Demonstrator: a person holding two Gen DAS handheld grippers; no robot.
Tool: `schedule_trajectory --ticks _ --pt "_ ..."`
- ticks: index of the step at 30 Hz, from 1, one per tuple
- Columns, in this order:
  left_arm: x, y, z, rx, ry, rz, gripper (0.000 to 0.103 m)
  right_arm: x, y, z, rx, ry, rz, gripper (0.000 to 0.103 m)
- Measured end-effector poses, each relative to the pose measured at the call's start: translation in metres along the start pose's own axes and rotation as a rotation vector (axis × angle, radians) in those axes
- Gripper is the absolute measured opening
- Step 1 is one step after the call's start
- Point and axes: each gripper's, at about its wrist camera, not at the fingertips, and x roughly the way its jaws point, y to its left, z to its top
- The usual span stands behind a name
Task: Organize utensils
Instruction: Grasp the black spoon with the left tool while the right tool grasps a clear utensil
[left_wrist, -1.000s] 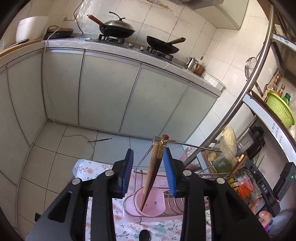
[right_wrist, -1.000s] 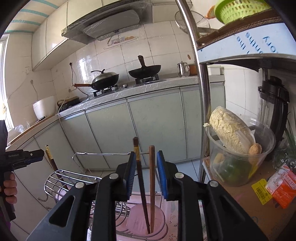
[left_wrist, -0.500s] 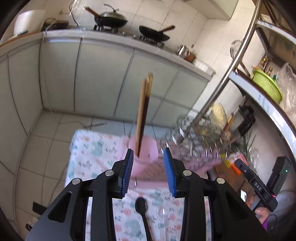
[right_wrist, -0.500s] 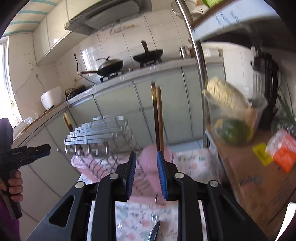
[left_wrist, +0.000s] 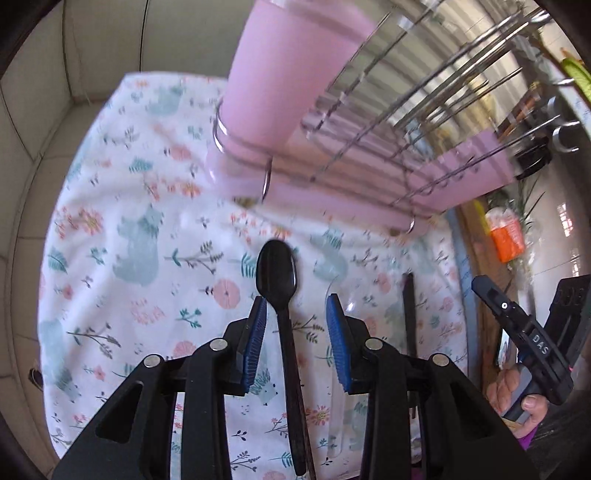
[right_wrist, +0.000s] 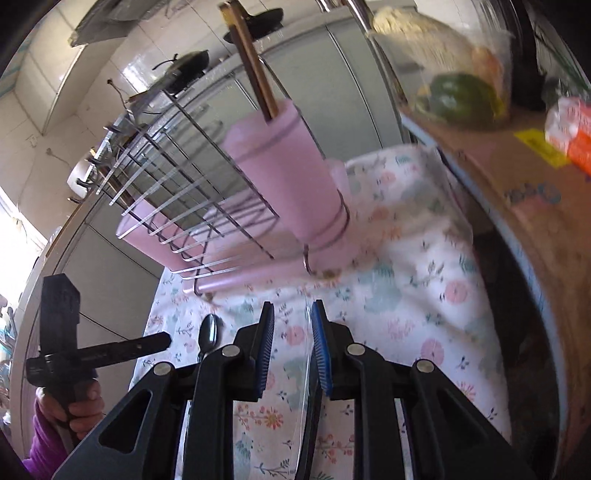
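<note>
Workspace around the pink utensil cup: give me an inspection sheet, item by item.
Surface: floral cloth over the table.
Job's things: black spoon and clear spoon lie flat on the cloth; chopsticks stand in the pink cup at the wire rack.
Clutter: a dark stick-like item lies beside the clear spoon; what it is cannot be told.
Grippers: left gripper open, astride the black spoon's handle, pads apart from it. Right gripper open, jaws just closing, over the clear spoon.
Cables: nothing seen.
Surroundings: cabinet doors; side shelf with bagged vegetables, blurred.
</note>
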Motion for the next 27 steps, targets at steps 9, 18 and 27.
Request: schedule_trajectory --ticks 9,18,27 --pt "0.041 -0.006 0.000 0.019 0.095 0.084 0.033 0.014 -0.008 -0.008 0.044 0.072 0.058 0.021" --pt "0.047 -0.018 -0.003 0.077 0.074 0.142 0.011 0.042 0.025 -0.021 -0.010 0.204 0.150 0.021" --pt "0.023 0.001 -0.005 0.026 0.026 0.039 0.009 0.077 0.041 -0.030 0.045 0.319 0.209 0.021"
